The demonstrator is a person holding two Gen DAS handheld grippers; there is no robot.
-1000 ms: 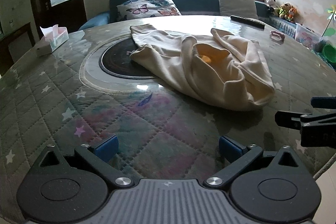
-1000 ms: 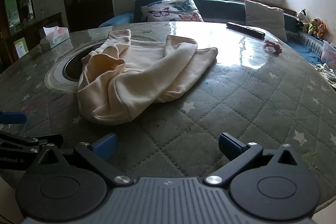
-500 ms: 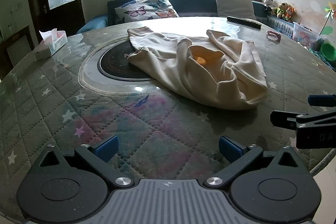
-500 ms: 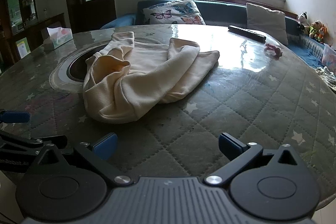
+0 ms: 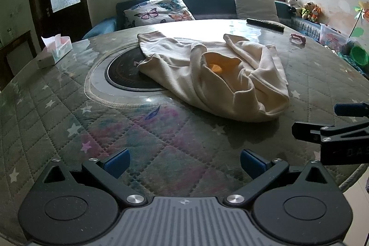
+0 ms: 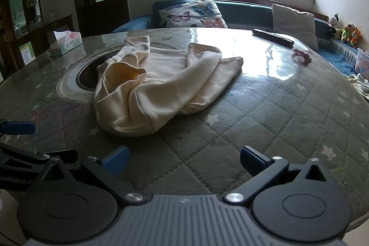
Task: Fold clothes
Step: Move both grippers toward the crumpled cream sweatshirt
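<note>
A cream garment (image 5: 214,75) lies crumpled on the round table, partly over a dark round hotplate (image 5: 124,73); a yellow patch shows inside its opening. It also shows in the right wrist view (image 6: 161,84). My left gripper (image 5: 184,161) is open and empty, above the table's near edge, short of the garment. My right gripper (image 6: 184,160) is open and empty, also at the near edge. Each gripper shows at the side of the other's view.
The table (image 5: 57,112) has a quilted green cover under glass. A tissue box (image 5: 55,51) stands at the left, a remote (image 5: 265,24) and a pink item (image 5: 298,38) at the far right. A sofa with cushions (image 5: 159,10) lies behind.
Both grippers have lifted and drawn back slightly from the garment, which now sits a little farther off. The garment has not moved.
</note>
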